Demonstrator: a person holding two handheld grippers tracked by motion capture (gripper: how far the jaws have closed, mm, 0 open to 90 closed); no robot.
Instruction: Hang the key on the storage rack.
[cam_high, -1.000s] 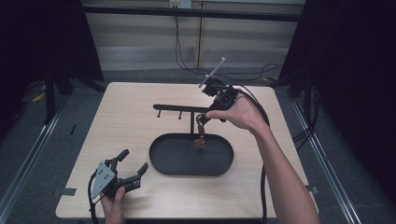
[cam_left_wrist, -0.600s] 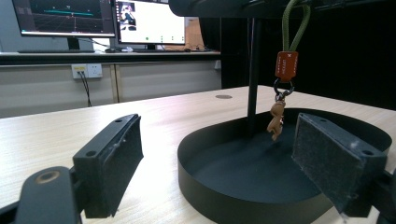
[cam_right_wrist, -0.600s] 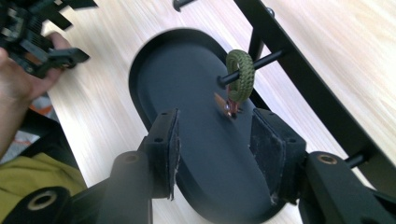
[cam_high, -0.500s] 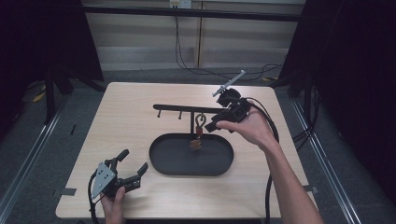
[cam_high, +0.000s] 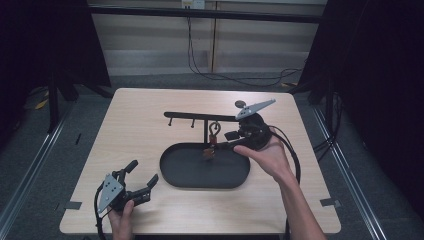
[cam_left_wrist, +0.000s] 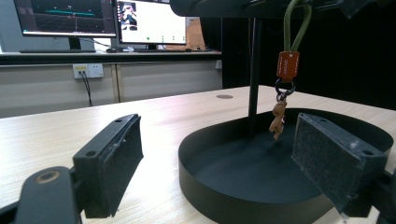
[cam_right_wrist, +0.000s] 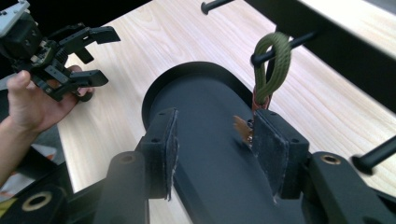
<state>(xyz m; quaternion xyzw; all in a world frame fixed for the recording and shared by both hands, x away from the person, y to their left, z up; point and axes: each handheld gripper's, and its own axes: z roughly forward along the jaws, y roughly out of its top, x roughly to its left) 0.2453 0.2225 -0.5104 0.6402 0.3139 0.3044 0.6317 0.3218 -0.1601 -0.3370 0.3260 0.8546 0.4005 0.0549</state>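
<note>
**Keychain's on the hook, right tool letting go**

The keychain (cam_high: 212, 141) hangs by its olive cord loop from a peg of the black rack (cam_high: 200, 116), dangling over the matte oval tray (cam_high: 172, 172) on the pale wood-grain desk (cam_high: 140, 130). The right tool (cam_high: 231, 141) sits just beside the charm, its jaws half-spread and just now opening; nothing looks pinched, though one pad hides part of the charm. Next move, I reckon: back straight out without snagging the cord. The left tool (cam_high: 140, 177) rests wide and empty near the desk's front corner.
</note>
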